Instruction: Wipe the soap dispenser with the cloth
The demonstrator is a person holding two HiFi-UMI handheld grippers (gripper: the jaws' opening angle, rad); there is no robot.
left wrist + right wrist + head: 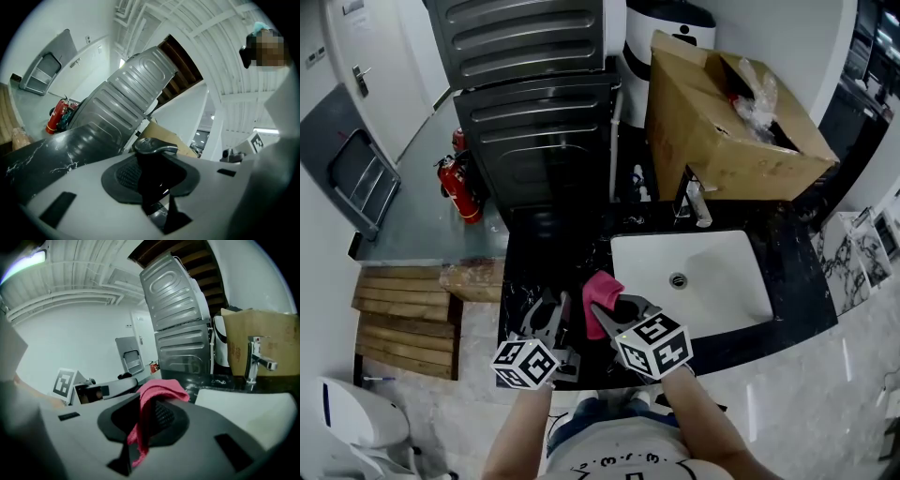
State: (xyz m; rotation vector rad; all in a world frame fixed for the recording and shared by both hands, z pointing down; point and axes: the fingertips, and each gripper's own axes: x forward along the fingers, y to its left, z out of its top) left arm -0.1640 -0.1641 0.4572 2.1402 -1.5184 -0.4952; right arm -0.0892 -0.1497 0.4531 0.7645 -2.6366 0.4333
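Soap dispenser [151, 174]: dark, with a pump head on top. It is lifted off the black counter [534, 258], just left of the sink [727, 291] at the counter's near edge.
Left gripper [551, 323]: clenched on the dispenser's body, which fills the space between the two pads. It points roughly level.
Cloth [161, 391]: pink, bunched, one end hanging down. In the head view it sits over the sink's near left corner, just beside the dispenser.
Right gripper [149, 420]: grasping the cloth, with a fold pinched between the pads. It is angled a little downward, between the left gripper and the sink.
Contact: the right gripper view shows a gap between the cloth and the left gripper, so no wiping contact is visible.
Faucet [694, 199]: chrome, at the sink's far rim.
Cardboard box [727, 117]: open, behind the sink and past the faucet.
Done: both things are picked up and brought close together.
Left: probably all of the wiping; the cloth has yet to meet the dispenser and go round its body and pump.
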